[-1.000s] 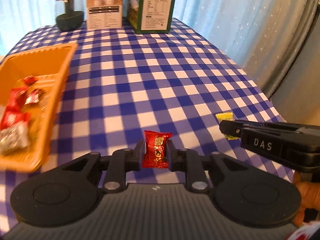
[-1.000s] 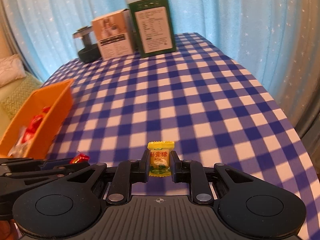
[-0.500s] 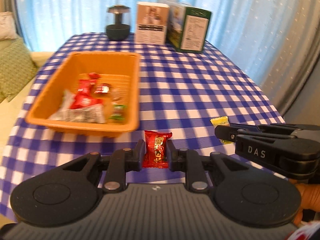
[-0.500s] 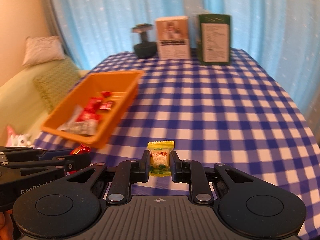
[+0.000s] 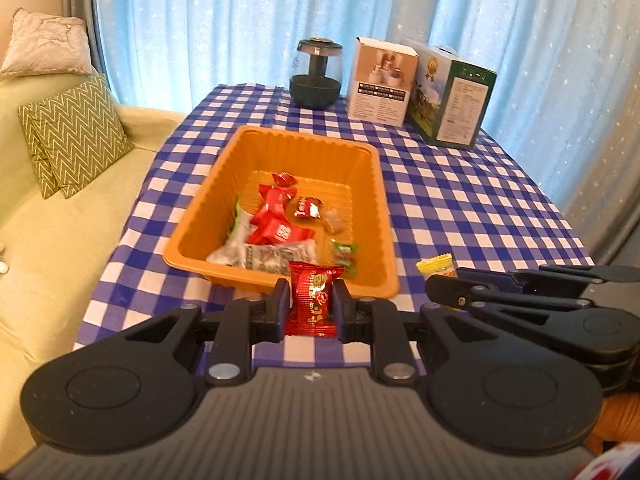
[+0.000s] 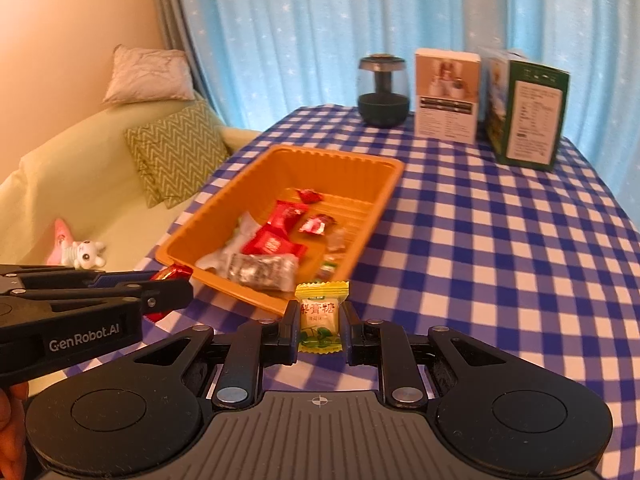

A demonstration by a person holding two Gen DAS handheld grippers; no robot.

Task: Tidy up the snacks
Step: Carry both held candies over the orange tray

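Observation:
My left gripper (image 5: pixel 310 306) is shut on a red candy packet (image 5: pixel 314 300), held just in front of the near rim of the orange tray (image 5: pixel 384 216). My right gripper (image 6: pixel 322 326) is shut on a yellow-green candy packet (image 6: pixel 321 316), held near the tray's near right corner (image 6: pixel 384 196). The tray holds several wrapped snacks, mostly red packets (image 5: pixel 276 224) and a silver-grey pack (image 6: pixel 262 270). Each gripper shows in the other's view: the right one (image 5: pixel 444 280) with the yellow candy (image 5: pixel 436 266), the left one (image 6: pixel 176 286) with the red candy (image 6: pixel 170 274).
A dark round jar (image 5: pixel 316 76), a white box (image 5: pixel 382 82) and a green box (image 5: pixel 452 100) stand at the table's far edge on the blue checked cloth (image 5: pixel 460 208). A green sofa with cushions (image 5: pixel 72 136) lies left of the table.
Both grippers have swung left with their candies still held. The orange tray has come from the left edge of view to straight ahead, and the sofa has come into view.

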